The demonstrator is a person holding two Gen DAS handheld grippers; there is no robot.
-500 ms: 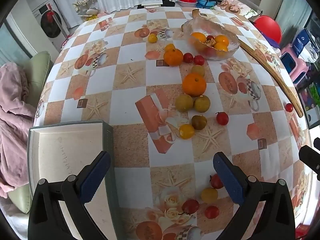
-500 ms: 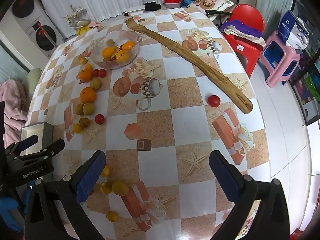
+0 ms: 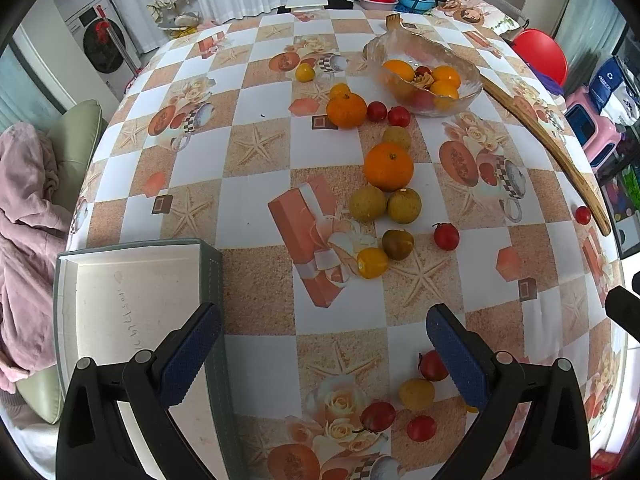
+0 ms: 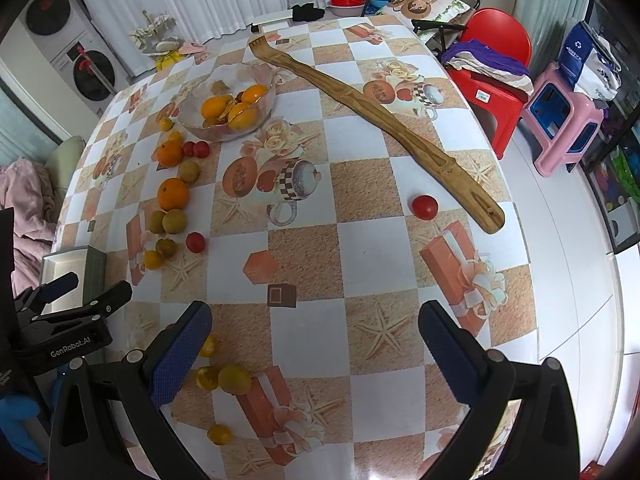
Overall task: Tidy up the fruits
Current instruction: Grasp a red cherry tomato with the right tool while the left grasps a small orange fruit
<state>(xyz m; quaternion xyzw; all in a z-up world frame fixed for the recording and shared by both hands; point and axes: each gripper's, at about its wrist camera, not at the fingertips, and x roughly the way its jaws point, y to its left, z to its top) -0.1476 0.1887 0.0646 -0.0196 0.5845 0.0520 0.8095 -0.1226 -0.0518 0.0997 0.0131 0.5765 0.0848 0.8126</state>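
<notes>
A few oranges sit in the glass bowl (image 3: 430, 76); most fruit still lies scattered on the tabletop (image 3: 260, 184). The box (image 3: 132, 296) looks empty. Left gripper (image 3: 320, 356) and right gripper (image 4: 316, 352) hover with jaws wide apart, holding nothing.

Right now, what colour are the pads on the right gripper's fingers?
Dark blue, textured pads on black fingers; clearest in the right wrist view.

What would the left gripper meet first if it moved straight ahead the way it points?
Probably bare tablecloth; further along, the small yellow fruit. The left gripper is open; depth is unclear.
</notes>
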